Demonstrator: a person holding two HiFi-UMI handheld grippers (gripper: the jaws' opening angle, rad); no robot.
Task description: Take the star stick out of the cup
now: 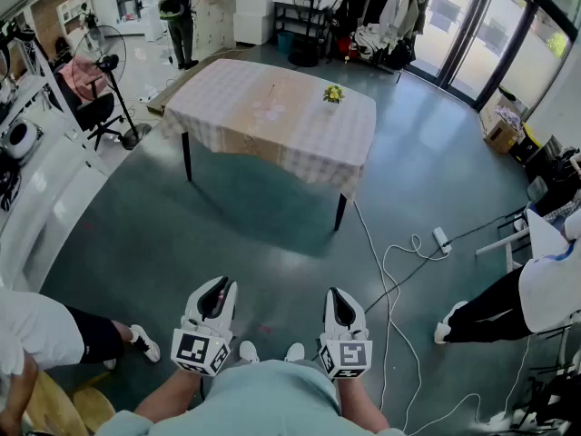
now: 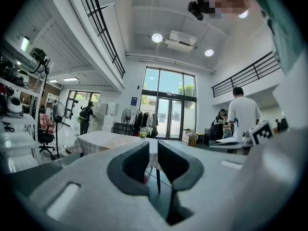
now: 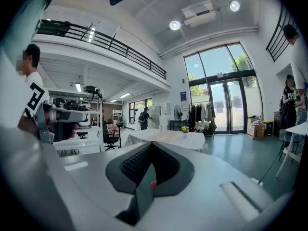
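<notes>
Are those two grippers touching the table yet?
No: the left gripper and right gripper are over the floor, far short of the checked table.

The left gripper (image 2: pixel 153 147) had its jaws slightly apart and empty. A cloth-covered table (image 2: pixel 101 141) stood well beyond them, and a white-shirted person (image 2: pixel 243 114) off to their right.

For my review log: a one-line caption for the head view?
Left gripper and right gripper held low, far from the cloth-covered table.
</notes>
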